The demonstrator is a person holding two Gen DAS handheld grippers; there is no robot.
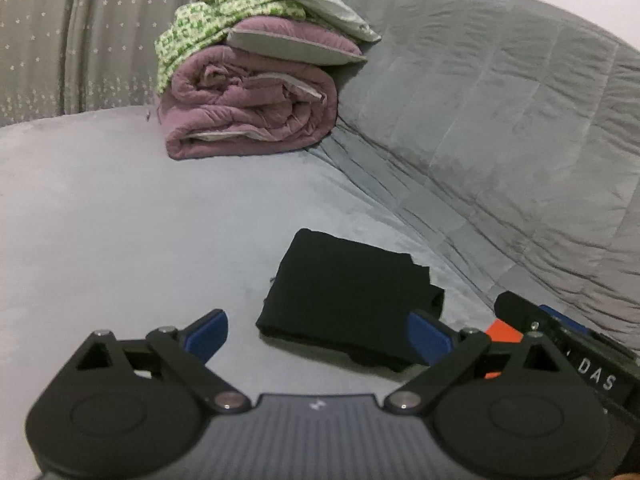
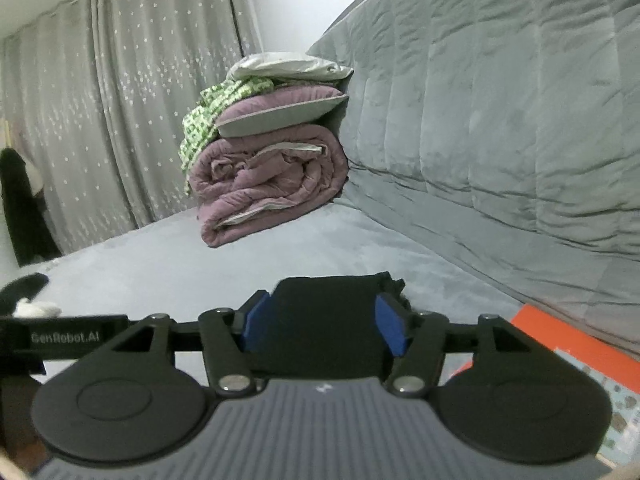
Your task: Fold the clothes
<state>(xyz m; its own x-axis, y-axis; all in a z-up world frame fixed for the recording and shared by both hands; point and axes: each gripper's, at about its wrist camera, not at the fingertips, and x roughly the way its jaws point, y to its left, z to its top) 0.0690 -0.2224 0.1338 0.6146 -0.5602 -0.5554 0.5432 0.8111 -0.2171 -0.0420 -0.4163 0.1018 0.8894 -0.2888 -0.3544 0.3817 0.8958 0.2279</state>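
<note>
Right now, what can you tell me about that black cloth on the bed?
The black cloth is a soft garment folded into a flat, thick rectangle with layered edges. One far corner is a bit ragged. It lies on the grey bed, near the quilted grey backrest. Nothing grips it: both grippers are open, above it. What garment it is, I cannot tell.

We see one black garment, folded into a compact, roughly rectangular stack with several layers showing at its near edge. It lies flat on the grey bed, close to the quilted grey headboard, one far corner slightly uneven.
</note>
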